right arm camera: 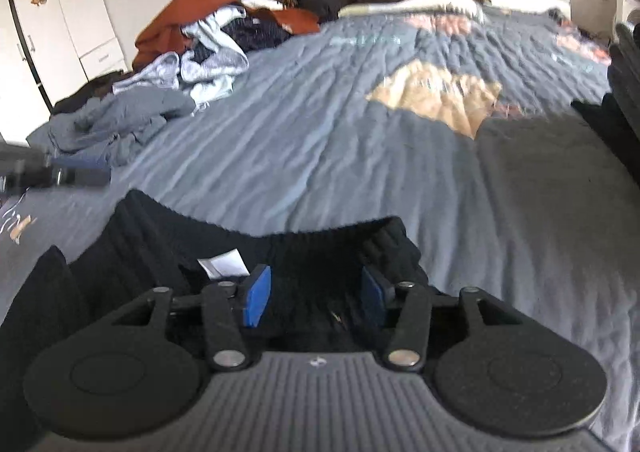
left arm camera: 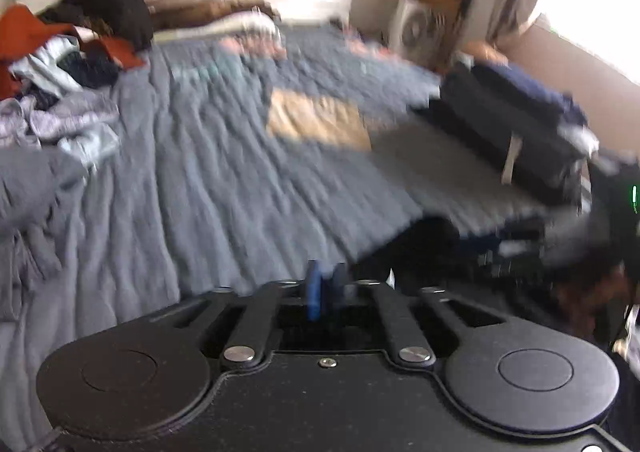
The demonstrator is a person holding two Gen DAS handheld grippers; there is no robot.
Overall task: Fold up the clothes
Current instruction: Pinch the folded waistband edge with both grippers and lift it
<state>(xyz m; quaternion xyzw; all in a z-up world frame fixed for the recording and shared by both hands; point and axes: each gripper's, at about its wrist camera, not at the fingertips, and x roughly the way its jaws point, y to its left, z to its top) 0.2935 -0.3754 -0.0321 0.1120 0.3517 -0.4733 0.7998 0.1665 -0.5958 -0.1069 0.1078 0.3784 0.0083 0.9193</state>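
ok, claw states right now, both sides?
Left claw: shut, nothing visibly held; view blurred.
Right claw: open, around the black knit, not clamped.

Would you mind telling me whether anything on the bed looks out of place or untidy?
Yes: a heap of unfolded clothes sprawls in a tangle at the bed's far left corner, while a neat folded stack sits on the right. The blue bedspread is rumpled but otherwise ordinary.
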